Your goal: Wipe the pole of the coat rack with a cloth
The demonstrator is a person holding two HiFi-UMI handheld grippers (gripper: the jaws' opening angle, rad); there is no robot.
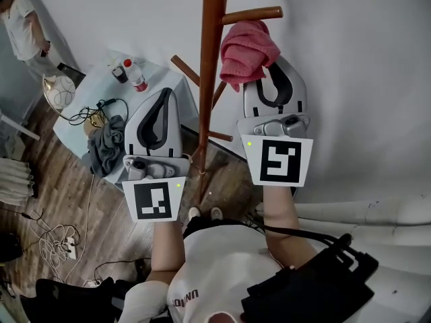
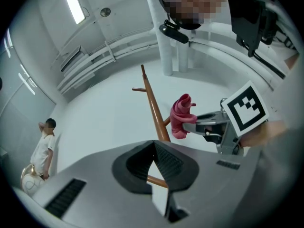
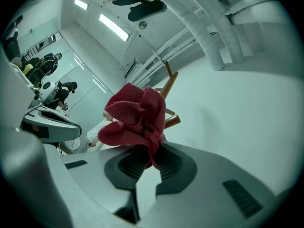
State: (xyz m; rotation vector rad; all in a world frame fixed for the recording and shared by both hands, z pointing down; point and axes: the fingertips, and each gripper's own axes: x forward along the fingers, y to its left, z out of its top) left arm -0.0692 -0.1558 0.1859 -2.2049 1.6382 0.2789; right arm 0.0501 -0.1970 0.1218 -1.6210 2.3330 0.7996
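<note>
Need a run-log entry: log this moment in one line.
right gripper shut on cloth | left gripper shut, empty | cloth beside pole, contact unclear

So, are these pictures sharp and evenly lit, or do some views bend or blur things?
Head view: even soft light, sharp, and the pole looks nearly straight. Left gripper view: strong fisheye bends straight lines, a ceiling lamp glares, and the corners are dark. Right gripper view: the same bending and dark corners, with the cloth close and clear.
</note>
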